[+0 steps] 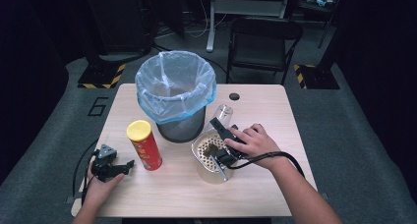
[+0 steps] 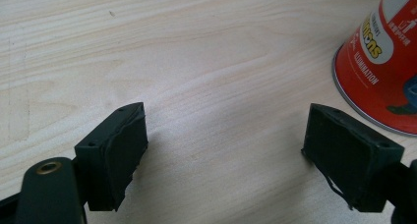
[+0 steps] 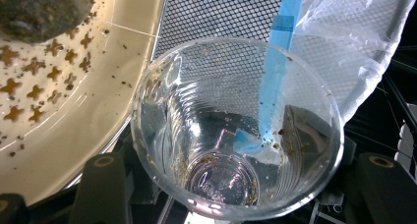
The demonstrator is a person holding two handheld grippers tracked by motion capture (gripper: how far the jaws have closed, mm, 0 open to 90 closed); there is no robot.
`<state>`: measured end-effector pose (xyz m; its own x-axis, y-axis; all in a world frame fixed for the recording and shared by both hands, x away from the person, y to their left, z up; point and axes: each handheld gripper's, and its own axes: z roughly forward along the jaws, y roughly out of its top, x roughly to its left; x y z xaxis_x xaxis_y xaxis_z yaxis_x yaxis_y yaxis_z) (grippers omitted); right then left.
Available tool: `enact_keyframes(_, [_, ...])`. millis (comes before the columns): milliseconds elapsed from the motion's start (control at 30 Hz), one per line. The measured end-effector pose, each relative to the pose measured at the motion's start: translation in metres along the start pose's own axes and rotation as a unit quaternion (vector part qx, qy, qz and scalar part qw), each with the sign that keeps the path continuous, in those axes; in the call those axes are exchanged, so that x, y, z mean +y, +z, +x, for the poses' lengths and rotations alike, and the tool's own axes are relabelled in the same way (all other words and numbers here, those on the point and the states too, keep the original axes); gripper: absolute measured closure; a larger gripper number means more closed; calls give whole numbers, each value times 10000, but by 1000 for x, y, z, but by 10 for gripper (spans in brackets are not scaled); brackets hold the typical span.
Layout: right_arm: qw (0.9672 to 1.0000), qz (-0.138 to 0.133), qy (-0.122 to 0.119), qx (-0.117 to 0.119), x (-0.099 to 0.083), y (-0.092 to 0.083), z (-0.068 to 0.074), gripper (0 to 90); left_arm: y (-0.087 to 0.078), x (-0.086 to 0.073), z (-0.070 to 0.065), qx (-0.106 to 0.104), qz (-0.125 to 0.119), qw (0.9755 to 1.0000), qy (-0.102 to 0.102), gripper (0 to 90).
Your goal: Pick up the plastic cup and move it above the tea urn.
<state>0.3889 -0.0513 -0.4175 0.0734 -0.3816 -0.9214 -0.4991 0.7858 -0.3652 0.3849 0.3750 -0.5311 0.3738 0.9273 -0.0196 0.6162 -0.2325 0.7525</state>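
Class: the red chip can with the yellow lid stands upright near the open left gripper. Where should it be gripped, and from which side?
Grip the chip can across its round body, about mid-height, coming level from the left gripper's side. It stands upright with that side unobstructed, and the bin stands close behind it.

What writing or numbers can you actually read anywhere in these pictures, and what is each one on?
"6": painted on the grey floor left of the table.
"ILLUMINATION": on the red snack can, left gripper view.
Yellow logo above it, seemingly "...nions": cut off, uncertain.
Small print on the can's white panel: too small to read.
Plastic cup: no writing.
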Motion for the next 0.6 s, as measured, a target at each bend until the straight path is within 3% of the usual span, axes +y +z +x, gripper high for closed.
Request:
enact_keyframes(400, [10000,-23,13,-29,0,-1,-2,356,0,0,0,0,0,10000,1,165])
enact_keyframes(600, [9998,-10,193,-79,0,-2,-3,351,0,0,0,0,2,10000,2,165])
